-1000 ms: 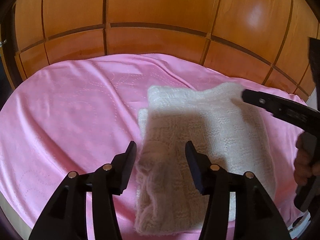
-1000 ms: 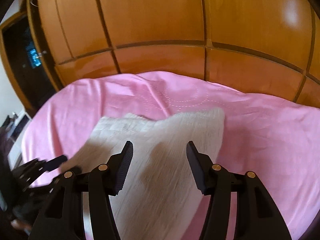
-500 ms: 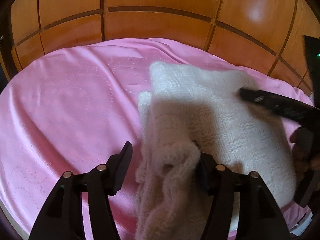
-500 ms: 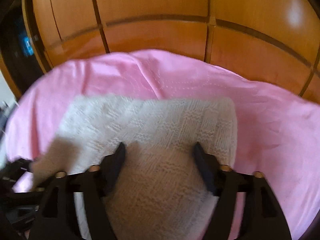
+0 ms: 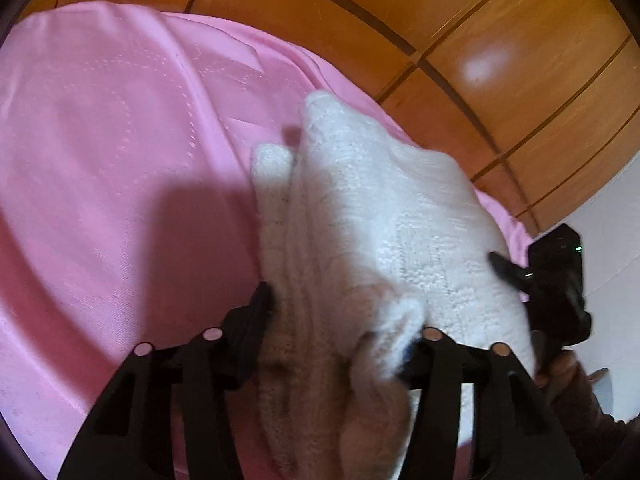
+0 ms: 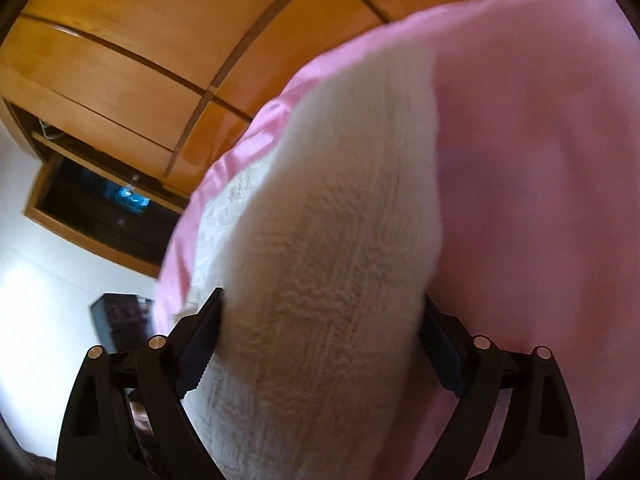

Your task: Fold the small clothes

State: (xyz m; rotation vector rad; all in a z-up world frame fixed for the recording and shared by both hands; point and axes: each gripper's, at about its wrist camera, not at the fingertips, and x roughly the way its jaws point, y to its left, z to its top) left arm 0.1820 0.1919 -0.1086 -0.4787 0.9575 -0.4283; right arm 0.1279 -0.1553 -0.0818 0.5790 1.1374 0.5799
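Observation:
A white knitted garment [image 5: 380, 200] lies folded on a pink bedsheet [image 5: 120, 160]. My left gripper [image 5: 338, 320] is low over its near left end. Its jaws are closing, with a bunched fold of knit between them that touches both pads and laps over the right finger. In the right wrist view the garment [image 6: 340, 200] fills the whole gap of my right gripper [image 6: 322, 300]. Those jaws stand wide and are opening, straddling the knit. The right gripper [image 5: 552, 276] also shows at the garment's right edge in the left wrist view.
Glossy wooden wardrobe panels [image 5: 480, 40] stand close behind the bed. A person's hand [image 5: 560, 376] holds the right gripper. In the right wrist view, the pink sheet [image 6: 540, 160] spreads to the right, and a dark shelf recess [image 6: 108, 200] and a white wall lie to the left.
Both grippers have dropped onto the garment and rolled. The left one now has a bunched fold of knit between its fingers. The right jaws have spread wider around the cloth.

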